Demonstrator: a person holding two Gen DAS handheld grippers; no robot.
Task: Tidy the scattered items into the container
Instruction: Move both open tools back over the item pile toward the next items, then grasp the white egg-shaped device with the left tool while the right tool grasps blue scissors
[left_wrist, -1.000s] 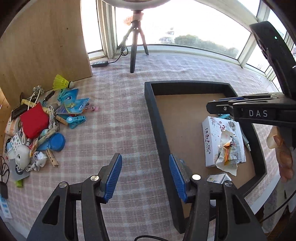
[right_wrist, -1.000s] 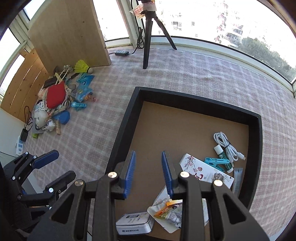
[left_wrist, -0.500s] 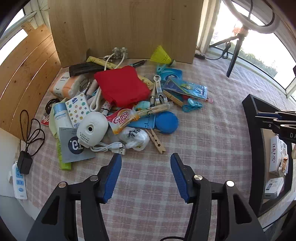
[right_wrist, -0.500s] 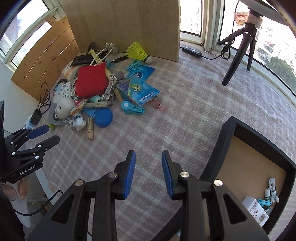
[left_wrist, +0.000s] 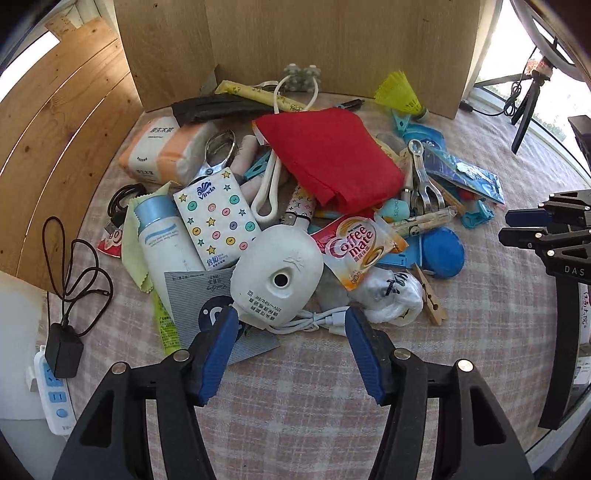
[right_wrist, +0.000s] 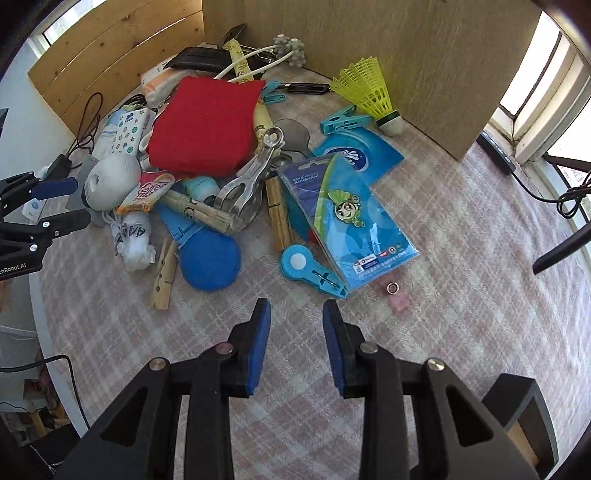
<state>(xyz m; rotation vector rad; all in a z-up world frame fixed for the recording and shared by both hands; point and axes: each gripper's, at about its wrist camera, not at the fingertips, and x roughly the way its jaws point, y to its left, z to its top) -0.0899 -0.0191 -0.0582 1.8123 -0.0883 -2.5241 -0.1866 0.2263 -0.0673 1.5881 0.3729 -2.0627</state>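
red cloth (left_wrist: 328, 155) tops pile on checked tablecloth (left_wrist: 295, 398) | Vinda tissue pack (left_wrist: 218, 218) long axis away from camera | Coffee mate sachet (left_wrist: 356, 247) tilted | left gripper (left_wrist: 290, 339) jaws wide apart, empty, at white device (left_wrist: 277, 277) | right gripper (right_wrist: 295, 343) jaws parted, empty | container (right_wrist: 524, 417) corner lower right

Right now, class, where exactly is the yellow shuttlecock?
In the right wrist view the yellow shuttlecock lies at the pile's far right, against the wooden board, just beyond a teal clothes peg.
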